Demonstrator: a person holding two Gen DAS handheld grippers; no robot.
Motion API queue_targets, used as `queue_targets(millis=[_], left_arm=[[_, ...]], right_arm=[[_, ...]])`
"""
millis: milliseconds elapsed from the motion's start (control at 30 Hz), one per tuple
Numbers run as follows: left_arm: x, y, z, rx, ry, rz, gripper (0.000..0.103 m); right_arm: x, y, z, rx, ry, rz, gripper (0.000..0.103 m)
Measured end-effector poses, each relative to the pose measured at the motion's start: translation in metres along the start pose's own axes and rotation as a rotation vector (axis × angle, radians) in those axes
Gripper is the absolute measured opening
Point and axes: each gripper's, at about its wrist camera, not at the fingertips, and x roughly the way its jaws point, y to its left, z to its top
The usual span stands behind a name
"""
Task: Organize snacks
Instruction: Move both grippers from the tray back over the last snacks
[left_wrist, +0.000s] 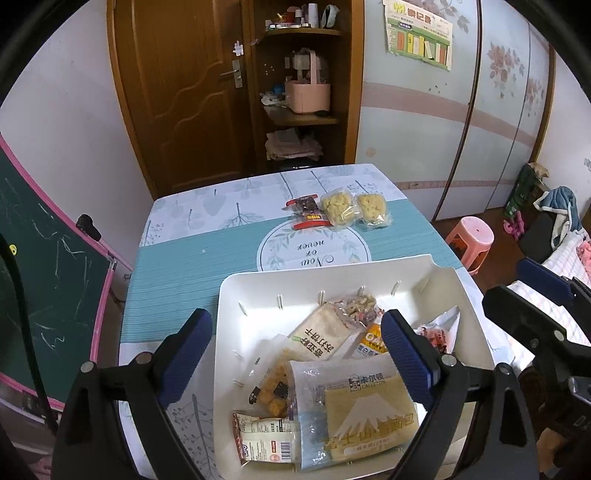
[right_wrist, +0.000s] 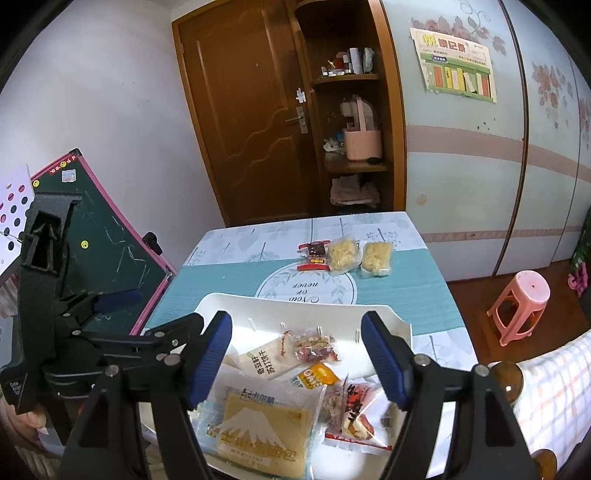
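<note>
A white tray at the near end of the table holds several snack packs. Among them are a large bread pack with a mountain picture, a white cracker pack and a nut-mix bag. My left gripper hangs open over the tray with nothing between its pads. My right gripper is also open above the tray, over the bread pack, and holds nothing. Farther back on the table lie a red-ended snack and two yellow packs.
A green chalkboard leans close to the table's left side. To the right stand a pink stool and a bed with a checked cover. Behind the table are a wooden door and open shelves.
</note>
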Motion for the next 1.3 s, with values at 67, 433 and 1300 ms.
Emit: queue_targets(millis=[67, 433, 1300], left_arm=[[0.000, 0.001, -0.001, 0.002, 0.002, -0.002, 0.092], [0.005, -0.002, -0.004, 0.003, 0.012, -0.007, 0.092], [0.027, 0.012, 0.033, -0.003, -0.002, -0.002, 0.092]], right_arm=[[0.001, 0.000, -0.001, 0.000, 0.007, 0.002, 0.073], [0.005, 0.000, -0.004, -0.002, 0.022, 0.003, 0.073], [0.046, -0.015, 0.008, 0.010, 0.152, 0.026, 0.073]])
